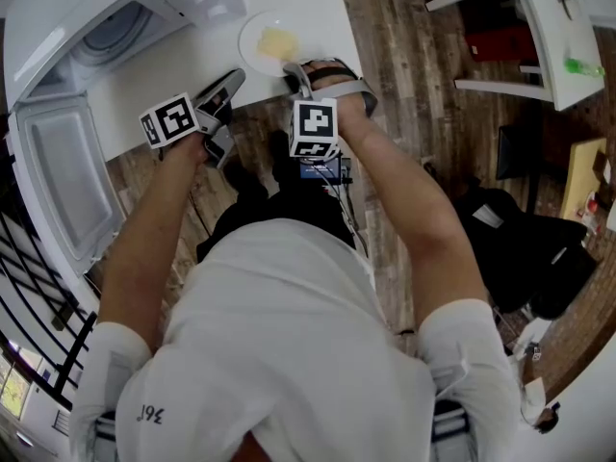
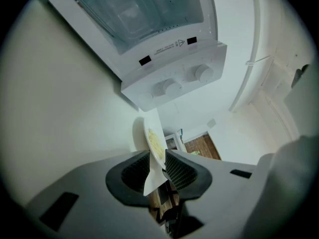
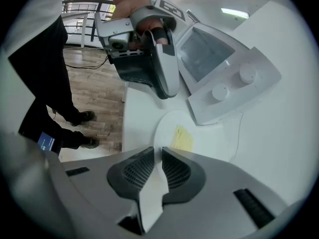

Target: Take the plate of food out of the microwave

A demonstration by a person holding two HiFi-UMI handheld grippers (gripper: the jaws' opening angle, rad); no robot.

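A white plate [image 1: 258,37] with pale yellow food [image 1: 277,42] lies on the white table [image 1: 173,80], to the right of the microwave [image 1: 115,27]. My right gripper [image 1: 292,68] is shut on the plate's near rim; in the right gripper view the plate [image 3: 209,133] and food [image 3: 183,138] spread just past its pads [image 3: 160,161]. My left gripper [image 1: 236,77] hovers at the plate's left edge, open and holding nothing. The right gripper view shows its tips [image 3: 169,91] a little off the rim. In the left gripper view the plate [image 2: 153,141] stands edge-on beyond the jaws [image 2: 158,166].
The microwave door [image 1: 58,181] hangs open toward the left, its cavity showing. Its knob panel [image 2: 174,83] faces the plate. The table's front edge runs just below the grippers, over wooden floor [image 1: 414,75]. A white shelf unit [image 1: 539,37] and dark chairs [image 1: 520,239] stand right.
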